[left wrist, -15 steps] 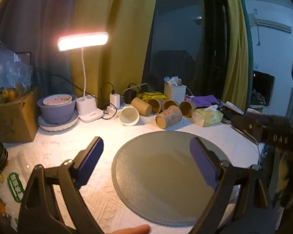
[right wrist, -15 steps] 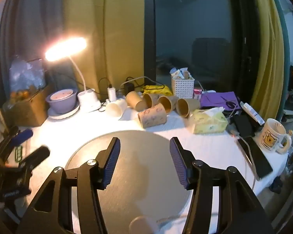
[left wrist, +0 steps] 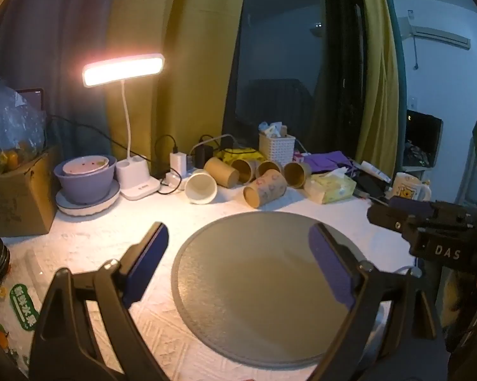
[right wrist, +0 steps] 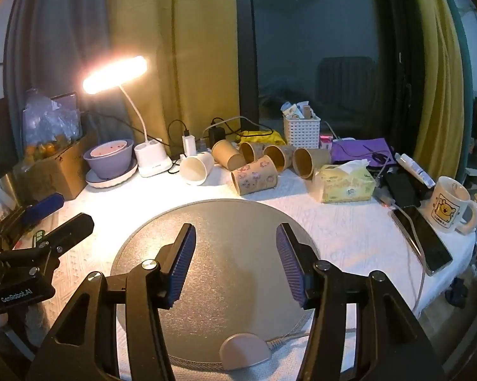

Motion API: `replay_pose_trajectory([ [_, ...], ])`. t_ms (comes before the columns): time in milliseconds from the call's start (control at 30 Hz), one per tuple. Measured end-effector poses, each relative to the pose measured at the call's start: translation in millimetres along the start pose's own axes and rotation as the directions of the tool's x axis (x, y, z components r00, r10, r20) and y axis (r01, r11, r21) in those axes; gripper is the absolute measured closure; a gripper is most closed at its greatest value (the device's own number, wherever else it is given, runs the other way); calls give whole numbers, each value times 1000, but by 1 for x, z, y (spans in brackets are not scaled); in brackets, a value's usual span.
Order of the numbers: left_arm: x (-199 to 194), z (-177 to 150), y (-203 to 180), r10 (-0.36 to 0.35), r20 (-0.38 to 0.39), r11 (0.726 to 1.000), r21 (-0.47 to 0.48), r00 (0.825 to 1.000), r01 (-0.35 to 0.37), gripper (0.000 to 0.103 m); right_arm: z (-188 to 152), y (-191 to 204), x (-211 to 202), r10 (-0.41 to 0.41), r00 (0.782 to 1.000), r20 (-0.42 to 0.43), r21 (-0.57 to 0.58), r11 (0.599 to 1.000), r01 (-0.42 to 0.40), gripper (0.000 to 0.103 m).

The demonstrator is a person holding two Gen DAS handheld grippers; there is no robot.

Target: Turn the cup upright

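Several paper cups lie on their sides at the back of the table. A white cup point(left wrist: 201, 187) point(right wrist: 196, 168) lies leftmost. A patterned brown cup point(left wrist: 265, 188) point(right wrist: 255, 175) lies nearest the round grey mat point(left wrist: 263, 285) point(right wrist: 225, 273). My left gripper point(left wrist: 238, 254) is open and empty above the mat's left part; it also shows in the right wrist view point(right wrist: 58, 214). My right gripper point(right wrist: 235, 254) is open and empty over the mat; it shows at the right edge of the left wrist view point(left wrist: 397, 209).
A lit desk lamp point(left wrist: 124, 71), stacked purple bowls point(left wrist: 85, 181), a cardboard box point(left wrist: 19, 197), chargers and cables, a white basket point(right wrist: 302, 131), a tissue pack point(right wrist: 346, 184), a phone point(right wrist: 422, 238) and a bear mug point(right wrist: 451, 204) ring the table. A small pink disc point(right wrist: 244, 350) lies at the mat's near edge.
Both grippers have shifted slightly; the left one shows a little higher and nearer in the right wrist view. Both stay open. The cups have not moved.
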State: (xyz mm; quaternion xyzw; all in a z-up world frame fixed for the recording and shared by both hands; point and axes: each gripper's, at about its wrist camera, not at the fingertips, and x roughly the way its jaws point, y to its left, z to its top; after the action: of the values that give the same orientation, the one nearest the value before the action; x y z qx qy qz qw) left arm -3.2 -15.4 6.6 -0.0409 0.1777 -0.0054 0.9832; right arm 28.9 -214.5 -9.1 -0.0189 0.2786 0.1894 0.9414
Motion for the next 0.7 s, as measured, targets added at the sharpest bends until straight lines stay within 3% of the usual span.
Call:
replay_pose_trajectory([
  [700,3,5,0,-15,-8,1000,6,1000,16,12,-2,-1,0,3,1000,12,-10,1000,-2,48],
])
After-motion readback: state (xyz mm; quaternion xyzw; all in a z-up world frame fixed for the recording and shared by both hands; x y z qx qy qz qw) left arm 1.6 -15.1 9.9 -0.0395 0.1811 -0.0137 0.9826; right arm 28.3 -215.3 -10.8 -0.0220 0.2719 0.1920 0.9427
